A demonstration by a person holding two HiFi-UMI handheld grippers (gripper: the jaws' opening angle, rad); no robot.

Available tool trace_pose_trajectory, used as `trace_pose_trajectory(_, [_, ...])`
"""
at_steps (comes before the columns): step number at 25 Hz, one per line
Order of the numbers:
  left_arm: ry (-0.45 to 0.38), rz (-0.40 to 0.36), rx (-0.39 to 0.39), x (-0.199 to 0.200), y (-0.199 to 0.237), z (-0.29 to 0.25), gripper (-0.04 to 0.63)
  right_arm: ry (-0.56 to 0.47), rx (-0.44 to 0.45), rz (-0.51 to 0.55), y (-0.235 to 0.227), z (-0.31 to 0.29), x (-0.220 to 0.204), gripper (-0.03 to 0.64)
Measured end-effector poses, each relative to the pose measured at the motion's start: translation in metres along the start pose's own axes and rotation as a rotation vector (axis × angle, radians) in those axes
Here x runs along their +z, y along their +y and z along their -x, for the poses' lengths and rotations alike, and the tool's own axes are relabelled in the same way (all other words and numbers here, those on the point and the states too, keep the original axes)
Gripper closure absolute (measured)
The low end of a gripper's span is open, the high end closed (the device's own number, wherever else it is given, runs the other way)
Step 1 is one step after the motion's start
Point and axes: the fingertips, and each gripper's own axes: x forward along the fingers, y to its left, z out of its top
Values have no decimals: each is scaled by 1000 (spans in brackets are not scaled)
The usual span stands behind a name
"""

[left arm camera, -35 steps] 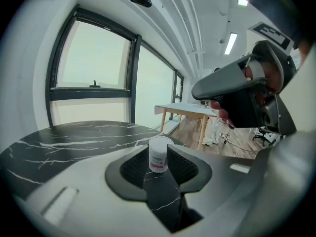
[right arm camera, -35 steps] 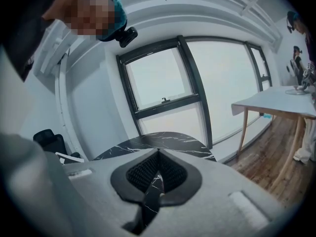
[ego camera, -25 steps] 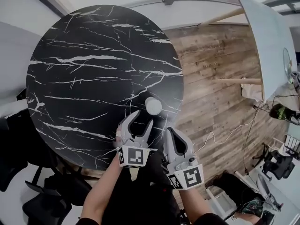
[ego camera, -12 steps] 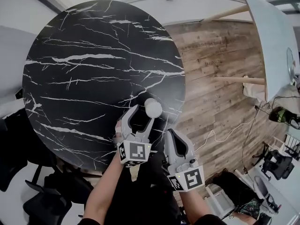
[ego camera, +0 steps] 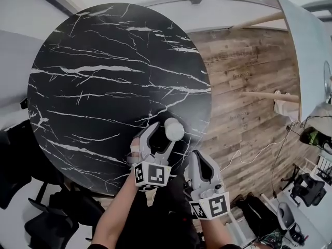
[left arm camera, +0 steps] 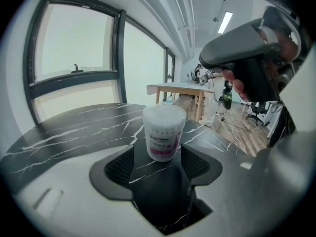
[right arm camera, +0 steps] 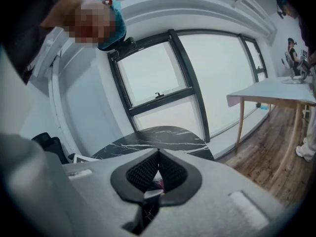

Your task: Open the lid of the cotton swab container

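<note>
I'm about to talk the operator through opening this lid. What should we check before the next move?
Cotton swab container upright on the table: ok.
Lid in place: ok.
Left gripper open, container in line with its gap: ok.
Container held firm: not ok, nothing clamps it.
Right gripper ready for the lid: not ok, shut, back off the table.
How the lid releases: cannot tell.

Grey right gripper [right arm camera: 158, 154], black ribbed pads, jaws pressed together at the tips; a white-pink scrap shows in the slit below, too small to identify. Beyond: round black white-veined marble table [right arm camera: 153, 136], black-framed window [right arm camera: 158, 83], white wooden-legged table [right arm camera: 274, 90].
</note>
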Motion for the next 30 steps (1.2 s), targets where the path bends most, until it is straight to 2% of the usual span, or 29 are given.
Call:
trace_pose_trajectory(9, [11,-57,-20,4,-6,-7,298,25,14,-12,1,-3,-10,618])
trace_pose_trajectory(15, [42,-126,9,5,-5,-10,298,32,12,-16,-1,-4,-11,618])
trace_pose_trajectory(21, [72,-81,-19,1,-3,-19,330,36,5,-20,-6,-1,-13,618])
trace_pose_trajectory(30, [83,-89,-30,1,-4,-21,344,29,-3,-29,-10,5,-13,618])
